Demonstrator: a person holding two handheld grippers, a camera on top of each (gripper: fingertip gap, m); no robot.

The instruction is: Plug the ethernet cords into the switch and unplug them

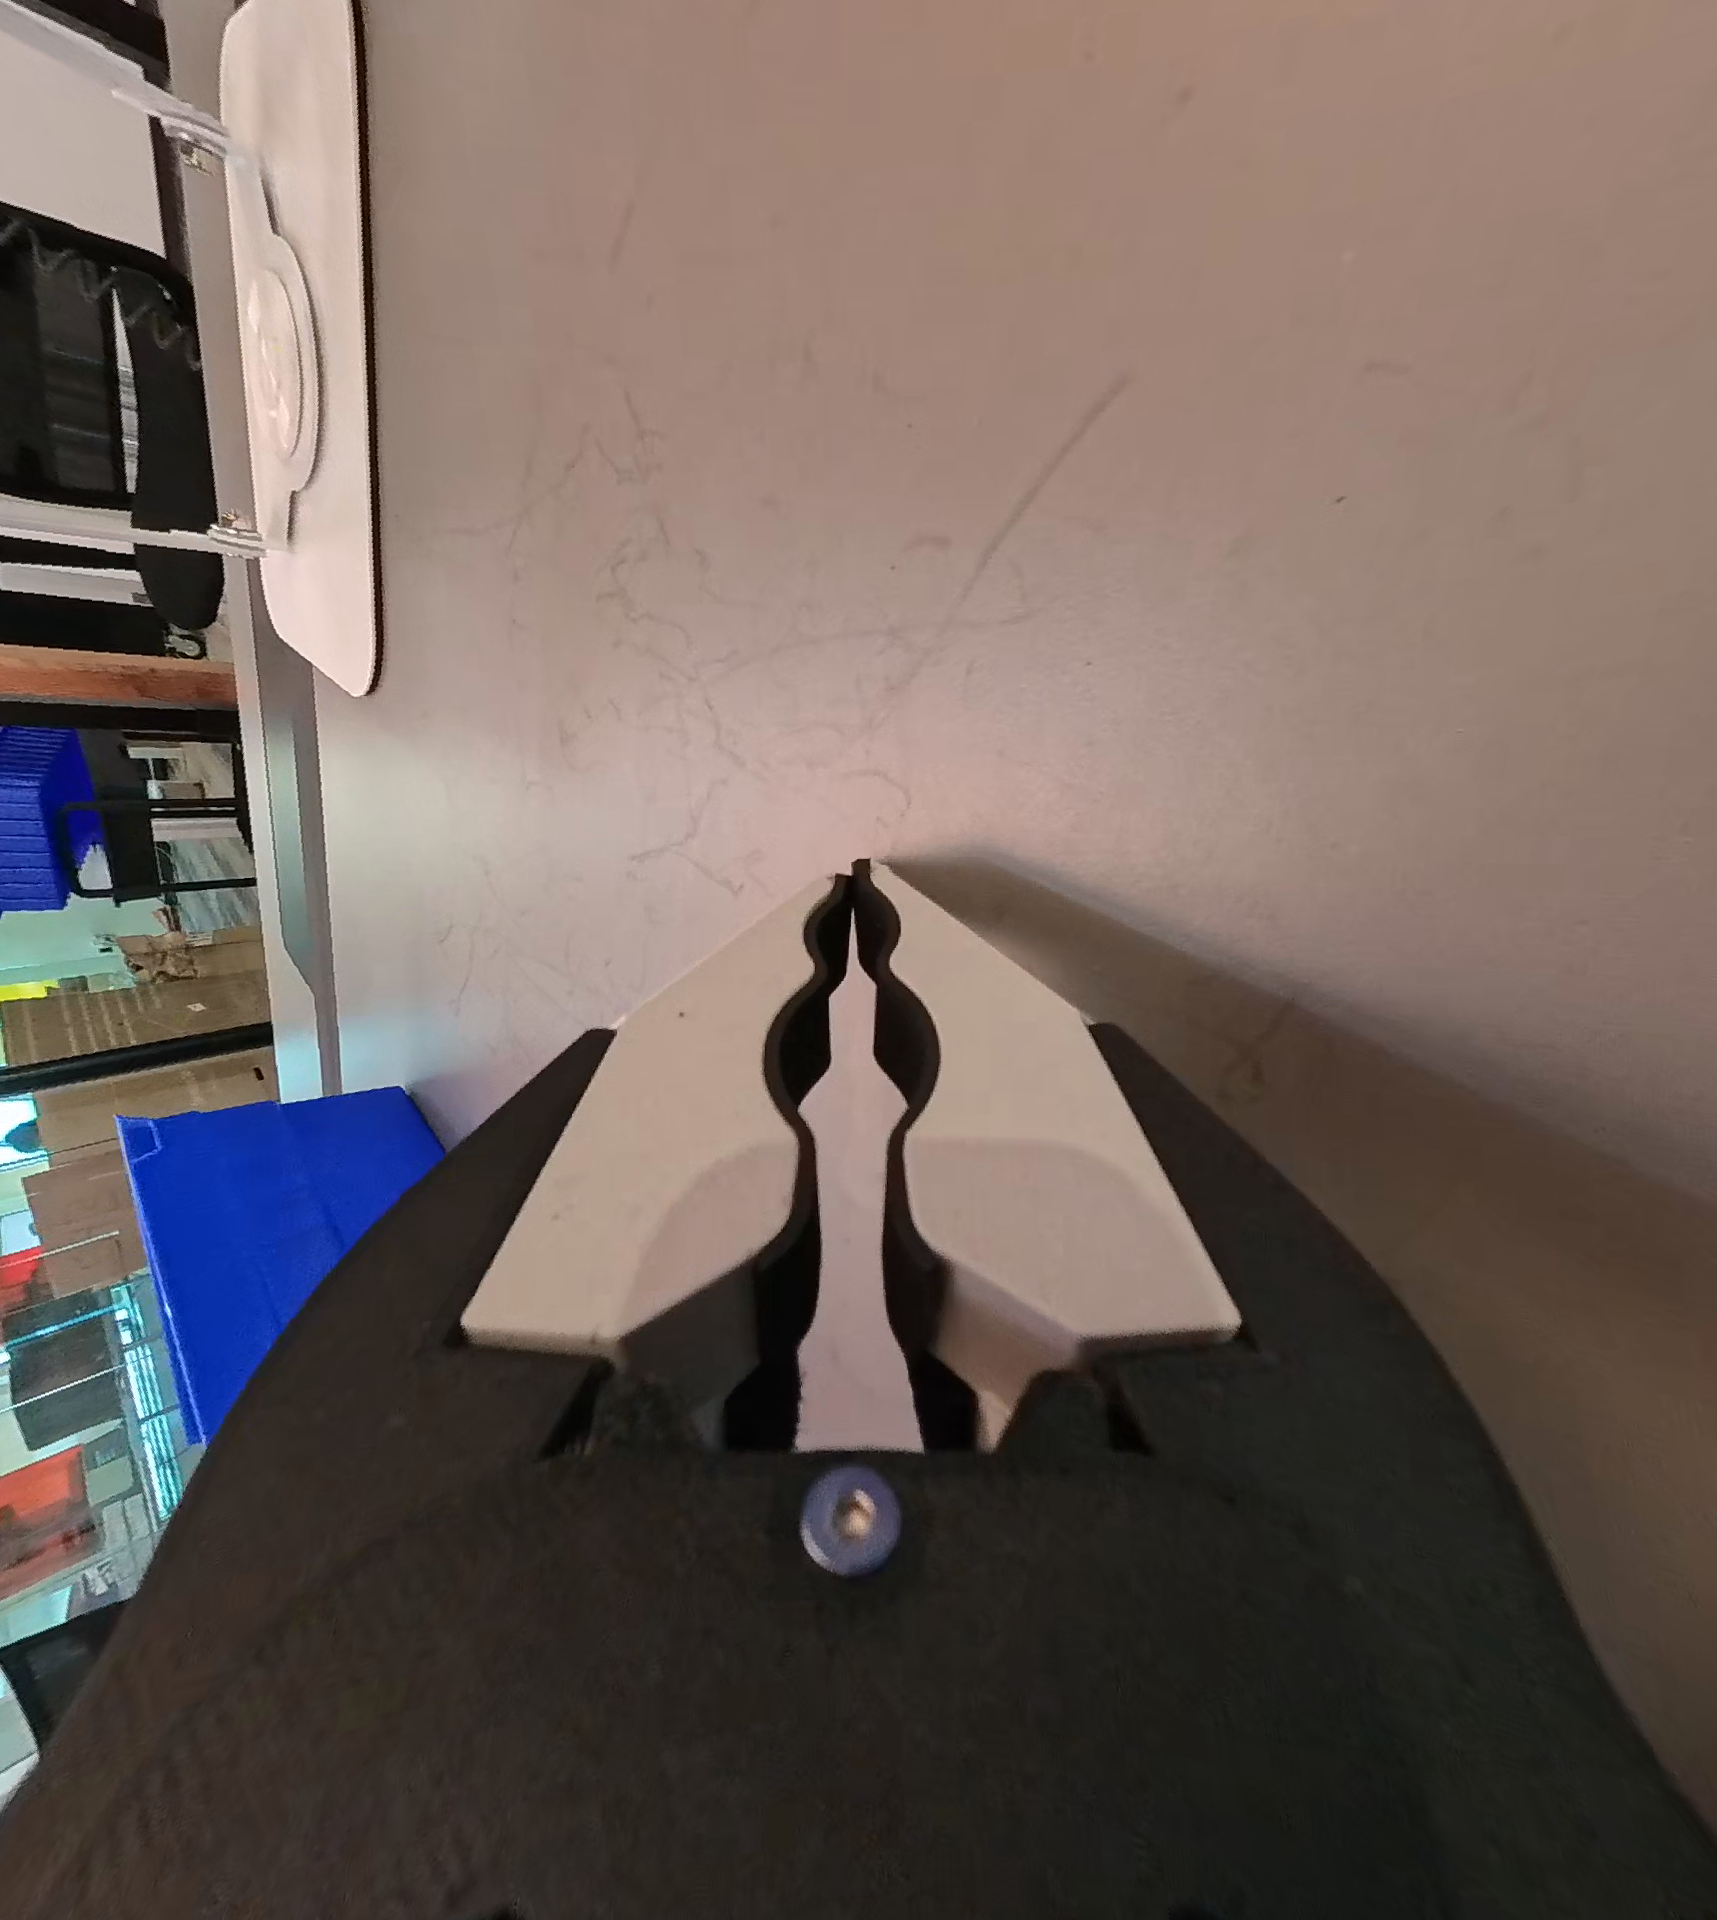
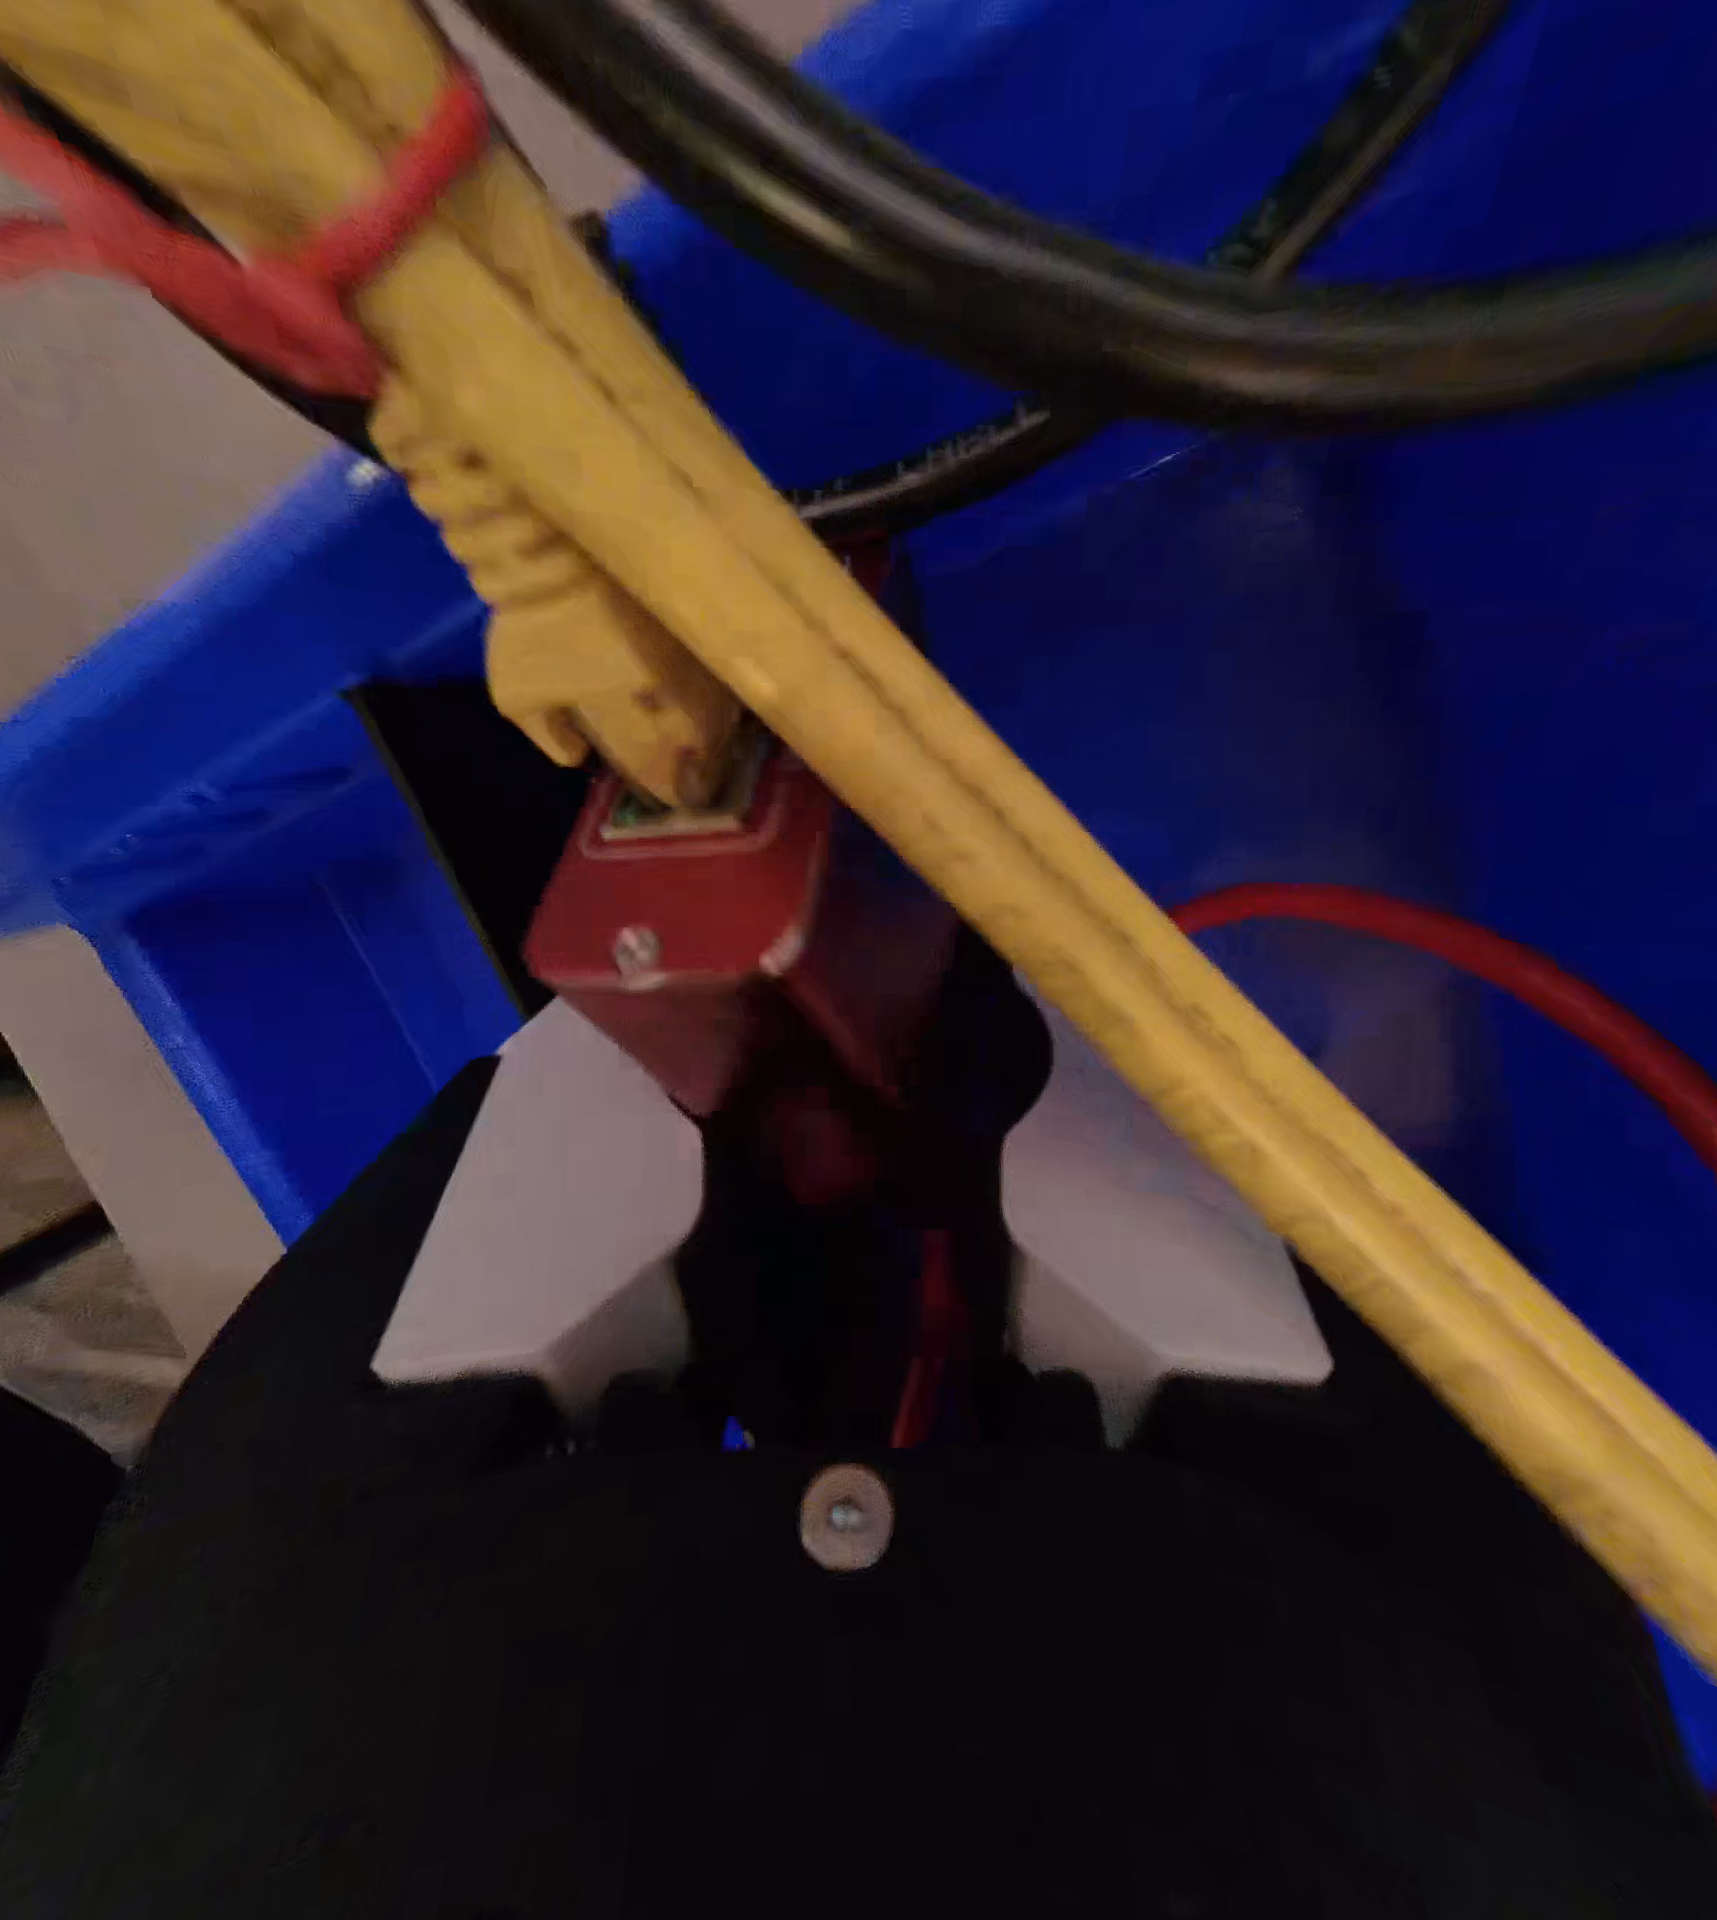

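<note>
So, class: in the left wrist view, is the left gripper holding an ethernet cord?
No: the left gripper has its fingers closed tip to tip over the bare table, with nothing between them.

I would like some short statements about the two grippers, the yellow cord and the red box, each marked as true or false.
1. The left gripper is shut and holds nothing. True.
2. The right gripper is open and empty. False: it is closed on the red box.
3. The yellow plug sits at a port of the red box. True.
4. The left gripper points at a blue bin full of cords. False: it points at a bare pale surface; the blue bin is off to its side.
5. A red tie wraps the yellow cords. True.
</note>
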